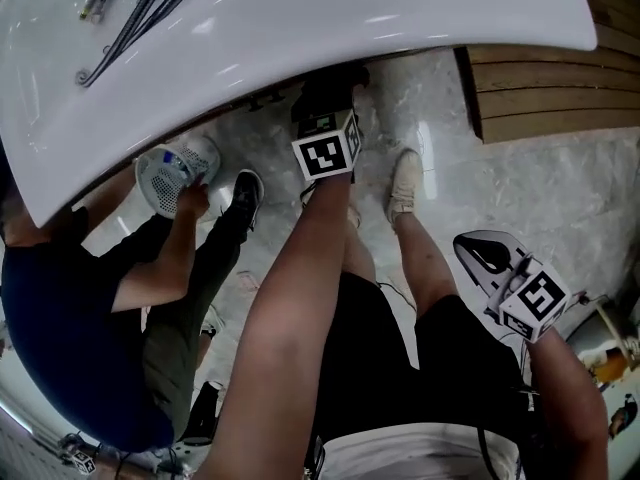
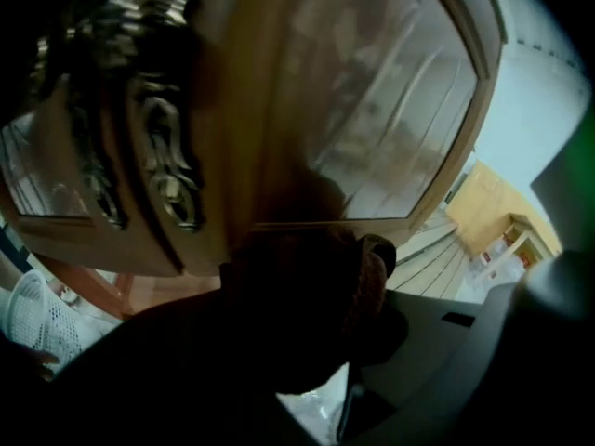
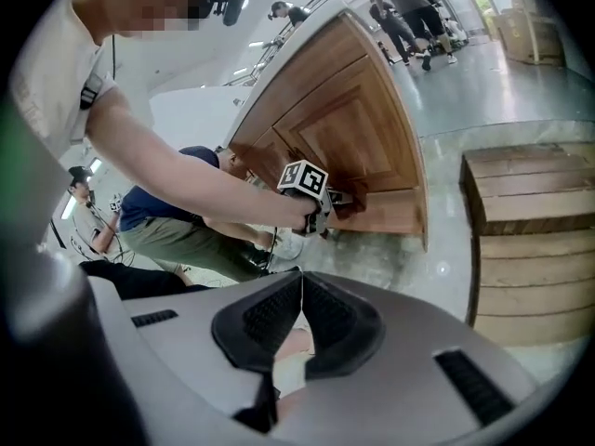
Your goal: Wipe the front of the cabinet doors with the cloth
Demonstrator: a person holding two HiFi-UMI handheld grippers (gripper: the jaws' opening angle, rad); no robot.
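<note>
- Dark cloth, lower centre, sat clamped in left gripper at cabinet door (might snag ornate trim, upper left).
- Right gripper had its jaws together, holding nothing.

Two tongs: left tongs, right tongs; one cloth; one cabinet.
</note>
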